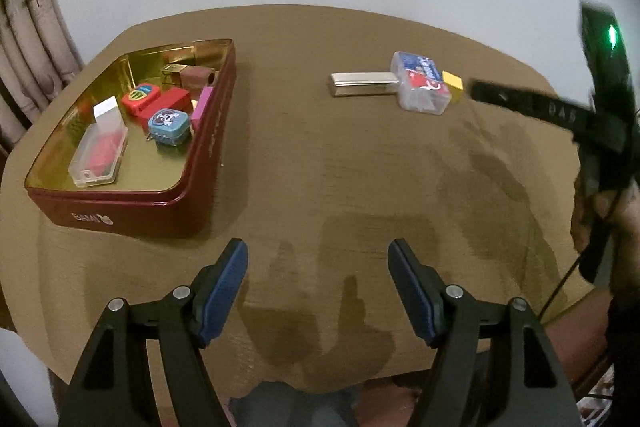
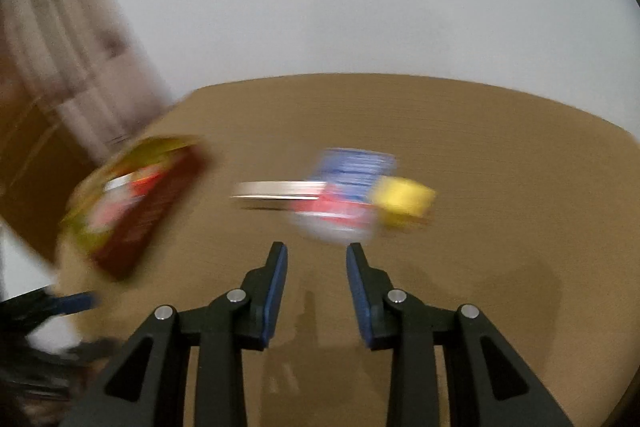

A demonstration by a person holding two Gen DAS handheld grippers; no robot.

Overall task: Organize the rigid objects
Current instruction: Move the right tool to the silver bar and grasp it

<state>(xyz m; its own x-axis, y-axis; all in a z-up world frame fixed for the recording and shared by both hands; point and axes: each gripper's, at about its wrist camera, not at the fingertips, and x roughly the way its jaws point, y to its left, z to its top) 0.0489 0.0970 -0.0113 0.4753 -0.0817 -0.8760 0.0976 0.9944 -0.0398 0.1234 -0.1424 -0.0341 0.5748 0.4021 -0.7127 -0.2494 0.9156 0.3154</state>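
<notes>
Three loose things lie together at the upper right of the left wrist view: a silver bar (image 1: pixel 362 83), a clear plastic box (image 1: pixel 422 83) touching its end, and a yellow block (image 1: pixel 453 85) against the box. At the upper left a red tin (image 1: pixel 132 209) holds several small cases (colours mixed). The left hand-held gripper (image 1: pixel 318 287) hangs released and empty above the brown tabletop (image 1: pixel 320 167); the right hand-held gripper (image 2: pixel 317 291), jaws narrowly apart, grasps nothing.
</notes>
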